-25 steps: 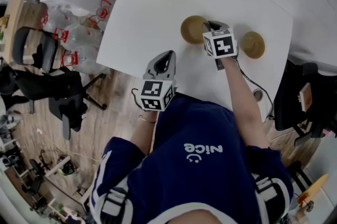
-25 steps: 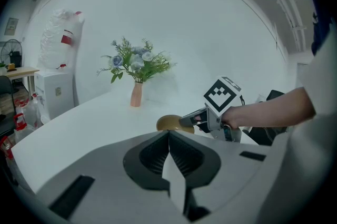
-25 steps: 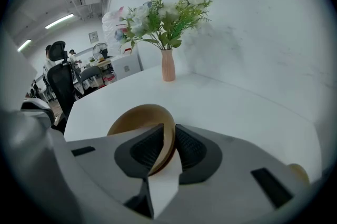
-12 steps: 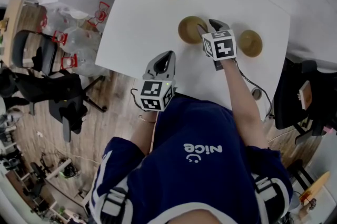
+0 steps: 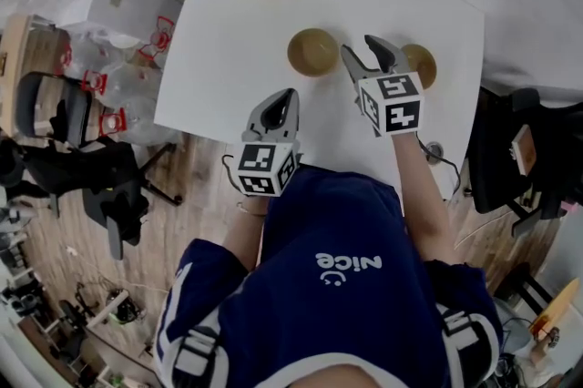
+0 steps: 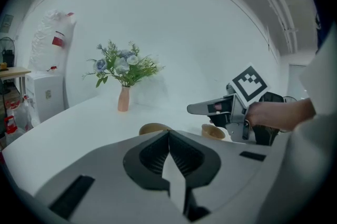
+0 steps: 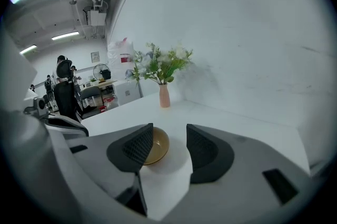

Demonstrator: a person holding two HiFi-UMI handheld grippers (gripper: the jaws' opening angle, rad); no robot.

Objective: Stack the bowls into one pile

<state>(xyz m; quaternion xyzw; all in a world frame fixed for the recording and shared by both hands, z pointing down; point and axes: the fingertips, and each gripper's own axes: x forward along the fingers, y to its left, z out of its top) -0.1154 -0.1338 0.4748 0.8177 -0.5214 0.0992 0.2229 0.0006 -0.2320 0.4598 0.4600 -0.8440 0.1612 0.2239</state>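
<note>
1. Head view: 2 tan bowls sit apart on the white table (image 5: 228, 40). The left bowl (image 5: 312, 51) lies at 9 o'clock of the right gripper (image 5: 360, 47). The right bowl (image 5: 423, 65) is at 3 o'clock, partly hidden behind it. The left gripper (image 5: 290, 95) hangs at the table's near edge.
2. Left gripper view: its tongs are closed together, empty. Both bowls lie ahead, at 12 and 1 o'clock.
3. Right gripper view: its tongs have just been opening and stand wide apart, gripping nothing. The left bowl shows through the gap, resting on the table beyond. A vase of flowers (image 7: 164, 95) is at 12 o'clock.
</note>
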